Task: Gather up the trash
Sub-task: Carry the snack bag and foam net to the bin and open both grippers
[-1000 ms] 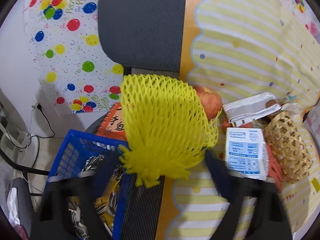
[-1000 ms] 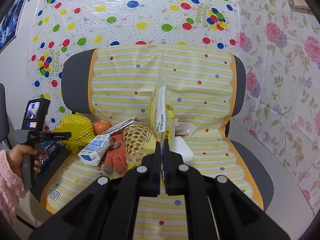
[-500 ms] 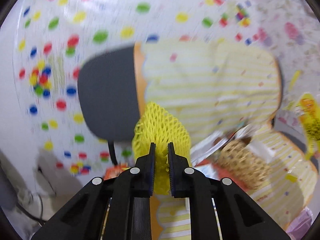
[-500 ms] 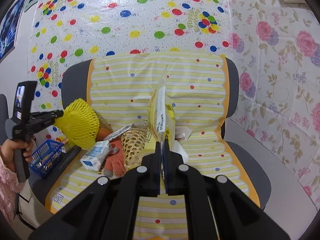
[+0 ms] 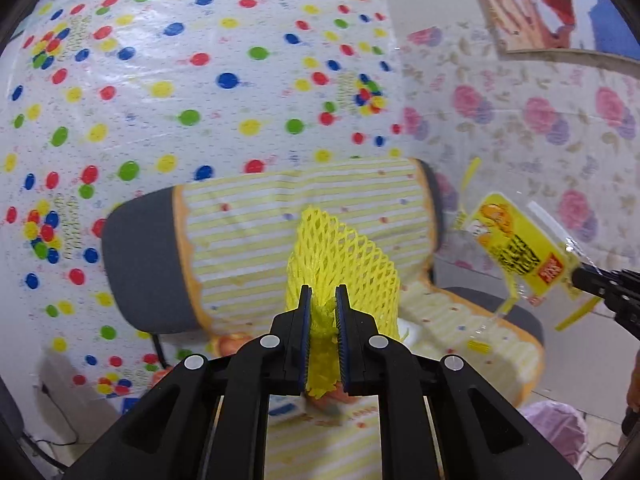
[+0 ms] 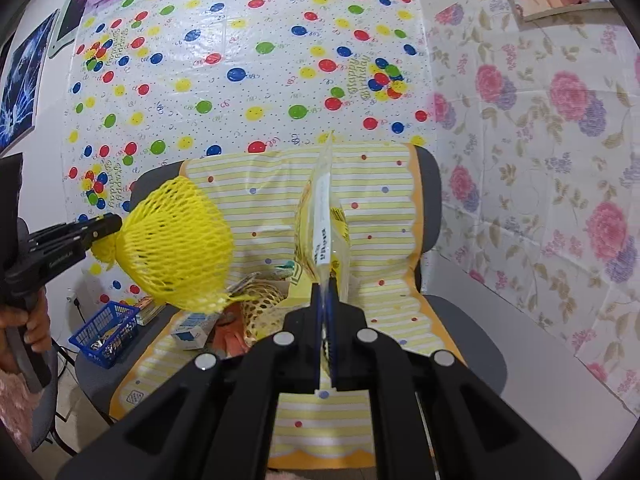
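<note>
Aloft, yellow foam net [image 5: 344,256] mouth-forward in left jaws; snack bag [image 6: 324,224] upright, edge-on, in right jaws.

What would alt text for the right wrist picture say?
Black tongs pinch a yellow snack bag edge-on above a striped chair cover. At left, other tongs hold up a yellow foam net; a blue basket sits below.

Both wrist views face chair [image 5: 152,264]; shared.

You are holding yellow foam netting [image 5: 344,256] and a yellow wrapper [image 5: 520,252]; the chair cover [image 6: 384,216] is showing yellow stripes.
</note>
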The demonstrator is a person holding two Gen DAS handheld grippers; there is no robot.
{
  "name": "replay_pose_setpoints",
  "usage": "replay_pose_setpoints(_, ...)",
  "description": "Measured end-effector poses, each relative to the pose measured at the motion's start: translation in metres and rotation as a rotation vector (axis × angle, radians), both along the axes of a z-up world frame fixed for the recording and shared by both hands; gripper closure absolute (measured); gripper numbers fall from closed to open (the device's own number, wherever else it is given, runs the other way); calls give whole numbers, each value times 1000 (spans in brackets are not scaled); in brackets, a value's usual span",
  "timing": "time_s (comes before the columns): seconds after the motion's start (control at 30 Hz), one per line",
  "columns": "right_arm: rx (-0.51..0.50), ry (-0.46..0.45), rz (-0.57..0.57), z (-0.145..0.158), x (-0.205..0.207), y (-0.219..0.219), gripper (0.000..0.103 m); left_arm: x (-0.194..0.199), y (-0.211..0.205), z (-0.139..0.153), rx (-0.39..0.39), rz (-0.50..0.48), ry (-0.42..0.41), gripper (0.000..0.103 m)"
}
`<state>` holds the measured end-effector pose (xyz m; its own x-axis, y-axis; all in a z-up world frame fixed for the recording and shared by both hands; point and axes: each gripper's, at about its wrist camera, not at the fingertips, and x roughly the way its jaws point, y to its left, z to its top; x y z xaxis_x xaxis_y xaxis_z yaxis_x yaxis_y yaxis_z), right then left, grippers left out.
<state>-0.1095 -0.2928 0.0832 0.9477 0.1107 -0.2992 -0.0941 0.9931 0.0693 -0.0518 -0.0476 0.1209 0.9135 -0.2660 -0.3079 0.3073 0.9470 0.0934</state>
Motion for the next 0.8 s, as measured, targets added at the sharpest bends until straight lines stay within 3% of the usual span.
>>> replay_pose_setpoints(0.4,-16,59,-177,-16,-71,-43,100,-52,-78,-44,-80,-264,92,91)
replay_pose_setpoints(0.63,-3,149,-311,-42,-114,-69,100,-75,-119,-68,-75,-406,149,91)
replay_pose_setpoints(0.8,26,195,-399,-58,-142,-88,100,-93,-159,-95,-24,-516,211,91)
